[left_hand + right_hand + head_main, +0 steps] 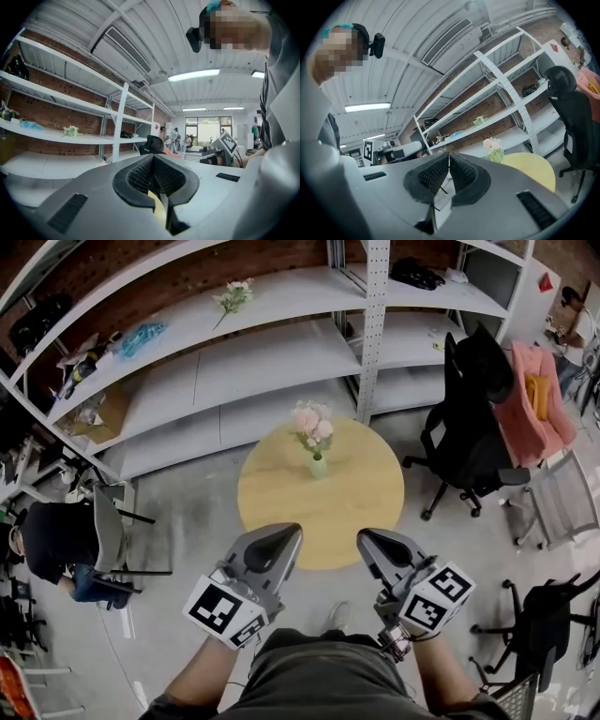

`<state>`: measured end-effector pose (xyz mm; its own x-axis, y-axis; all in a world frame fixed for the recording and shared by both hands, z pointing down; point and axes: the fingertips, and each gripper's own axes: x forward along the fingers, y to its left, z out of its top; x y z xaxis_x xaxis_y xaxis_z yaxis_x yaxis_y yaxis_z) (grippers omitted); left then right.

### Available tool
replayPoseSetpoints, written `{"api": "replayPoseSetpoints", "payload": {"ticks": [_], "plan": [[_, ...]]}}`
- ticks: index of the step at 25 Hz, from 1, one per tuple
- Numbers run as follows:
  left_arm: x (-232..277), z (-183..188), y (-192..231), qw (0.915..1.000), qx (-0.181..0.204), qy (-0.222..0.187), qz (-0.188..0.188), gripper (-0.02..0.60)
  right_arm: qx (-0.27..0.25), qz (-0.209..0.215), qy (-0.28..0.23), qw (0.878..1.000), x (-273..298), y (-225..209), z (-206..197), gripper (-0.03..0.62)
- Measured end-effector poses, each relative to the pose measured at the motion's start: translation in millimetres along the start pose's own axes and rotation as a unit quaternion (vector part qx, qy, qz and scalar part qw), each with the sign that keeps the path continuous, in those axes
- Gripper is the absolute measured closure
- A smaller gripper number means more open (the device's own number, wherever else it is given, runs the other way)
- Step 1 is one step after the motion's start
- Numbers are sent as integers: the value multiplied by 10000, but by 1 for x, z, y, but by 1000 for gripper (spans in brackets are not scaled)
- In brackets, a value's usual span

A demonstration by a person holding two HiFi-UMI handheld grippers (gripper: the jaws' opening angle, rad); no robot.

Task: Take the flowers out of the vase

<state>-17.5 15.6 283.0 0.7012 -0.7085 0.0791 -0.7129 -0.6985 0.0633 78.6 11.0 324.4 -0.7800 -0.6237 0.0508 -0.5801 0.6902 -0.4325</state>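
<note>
Head view: left gripper (289,532), right gripper (366,538) clenched, empty. Flowers (312,420) look light, crushable — pinch low, just above the vase (318,468).

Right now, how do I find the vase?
Look for the round yellow table in front of the white shelves. On it stands a pale green vase holding pink flowers. The other flowers lie loose on a shelf, with no vase.

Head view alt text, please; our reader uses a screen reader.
Pink flowers in a small green vase stand on a round yellow table before white shelves. The left gripper and right gripper, both shut and empty, point toward it.
</note>
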Motion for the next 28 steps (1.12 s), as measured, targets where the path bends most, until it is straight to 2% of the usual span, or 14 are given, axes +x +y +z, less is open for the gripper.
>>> {"api": "replayPoseSetpoints", "payload": {"ticks": [5, 11, 16, 19, 20, 21, 28], "plan": [[28, -5, 18, 9997, -41, 142, 184, 575, 127, 91, 97, 9998, 13, -32, 5, 579], [54, -34, 53, 9986, -181, 378, 317, 575, 288, 87, 334, 9990, 40, -64, -8, 578], [82, -73, 103, 9974, -273, 630, 233, 575, 333, -151, 409, 9985, 65, -85, -4, 577], [105, -96, 131, 9964, -299, 786, 48, 573, 401, -341, 364, 9979, 81, -101, 0, 577], [114, -104, 141, 9958, -340, 848, -46, 500, 437, -415, 356, 9975, 87, -106, 1, 578], [122, -113, 150, 9950, -395, 913, -130, 457, 473, -498, 360, 9970, 93, -112, 1, 578], [164, -193, 203, 9849, -599, 1528, -555, 362, 744, -1001, 337, 9916, 118, -130, -11, 578]]}}
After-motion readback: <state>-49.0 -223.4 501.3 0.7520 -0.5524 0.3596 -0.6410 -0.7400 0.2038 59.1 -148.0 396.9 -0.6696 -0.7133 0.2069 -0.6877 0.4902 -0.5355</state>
